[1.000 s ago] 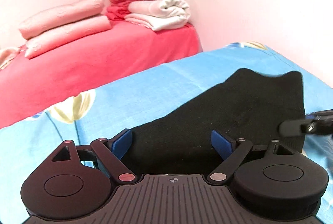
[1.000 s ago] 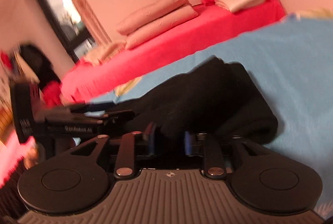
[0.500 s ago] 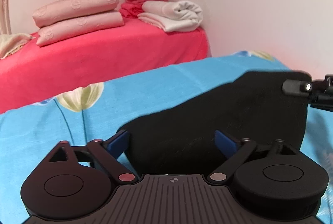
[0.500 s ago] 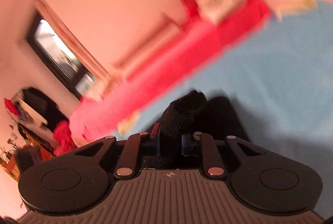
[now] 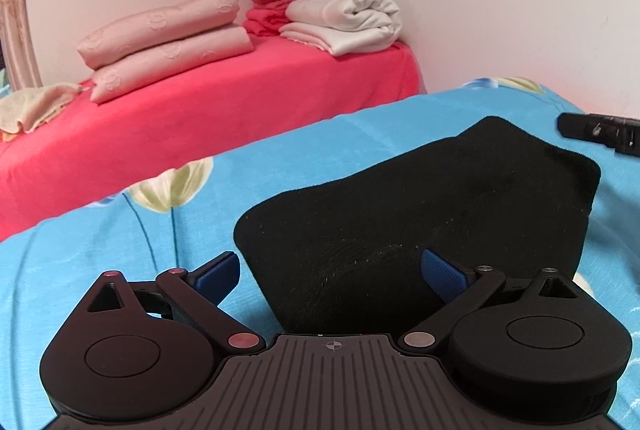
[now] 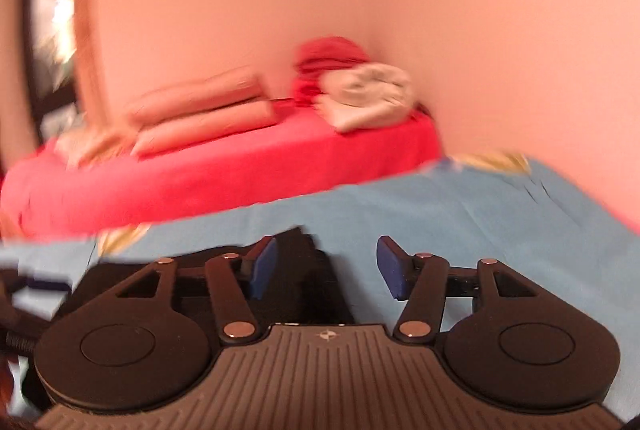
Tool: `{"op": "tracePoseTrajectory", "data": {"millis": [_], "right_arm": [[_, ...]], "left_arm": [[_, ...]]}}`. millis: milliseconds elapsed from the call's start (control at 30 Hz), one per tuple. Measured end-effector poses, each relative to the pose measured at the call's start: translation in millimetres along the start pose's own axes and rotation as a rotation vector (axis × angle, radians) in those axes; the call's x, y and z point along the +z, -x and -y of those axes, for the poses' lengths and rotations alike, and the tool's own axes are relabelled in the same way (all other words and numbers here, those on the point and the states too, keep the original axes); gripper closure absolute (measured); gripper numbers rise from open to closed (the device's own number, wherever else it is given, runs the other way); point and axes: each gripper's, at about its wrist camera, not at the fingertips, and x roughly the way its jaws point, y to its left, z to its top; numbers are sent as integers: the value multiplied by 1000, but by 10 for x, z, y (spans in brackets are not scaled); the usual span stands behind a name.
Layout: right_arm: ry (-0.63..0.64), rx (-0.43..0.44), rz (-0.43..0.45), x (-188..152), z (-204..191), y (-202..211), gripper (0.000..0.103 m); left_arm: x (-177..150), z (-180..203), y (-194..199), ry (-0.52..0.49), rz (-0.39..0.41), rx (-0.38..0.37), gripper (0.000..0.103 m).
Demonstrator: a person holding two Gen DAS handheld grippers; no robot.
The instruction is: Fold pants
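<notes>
The black pants (image 5: 420, 222) lie folded flat on the blue flowered bedsheet (image 5: 120, 254). My left gripper (image 5: 332, 272) hangs open just above their near edge, blue pads apart, nothing pinched. At the right edge of the left wrist view the tip of my right gripper (image 5: 600, 132) shows beyond the pants' far corner. In the blurred right wrist view my right gripper (image 6: 326, 266) has its jaws opening; the pants (image 6: 308, 270) lie below, between the blue pads, which do not press on them.
A red-covered bed (image 5: 224, 118) stands behind, carrying two pink pillows (image 5: 164, 42), a red folded pile (image 5: 288, 0) and a white rolled blanket (image 5: 352, 22). A pale wall closes the corner. A dark window (image 6: 48, 30) is at the left in the right wrist view.
My right gripper was shut on a raised bunch of black cloth; now its jaws stand apart and the cloth lies low. The pants' outline is more compact. The left gripper drew back slightly.
</notes>
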Motion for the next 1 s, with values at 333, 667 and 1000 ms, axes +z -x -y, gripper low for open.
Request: {"op": "tracePoseTrajectory", "data": {"millis": [333, 667, 1000], "right_arm": [[-129, 23, -224, -150, 272, -359, 18], [-375, 213, -338, -113, 627, -378, 12], [-446, 337, -442, -114, 633, -677, 21]], "left_arm": [[14, -79, 227, 0, -16, 37, 0], [-41, -575, 441, 297, -117, -126, 0], [-262, -727, -244, 591, -257, -424, 0]]}}
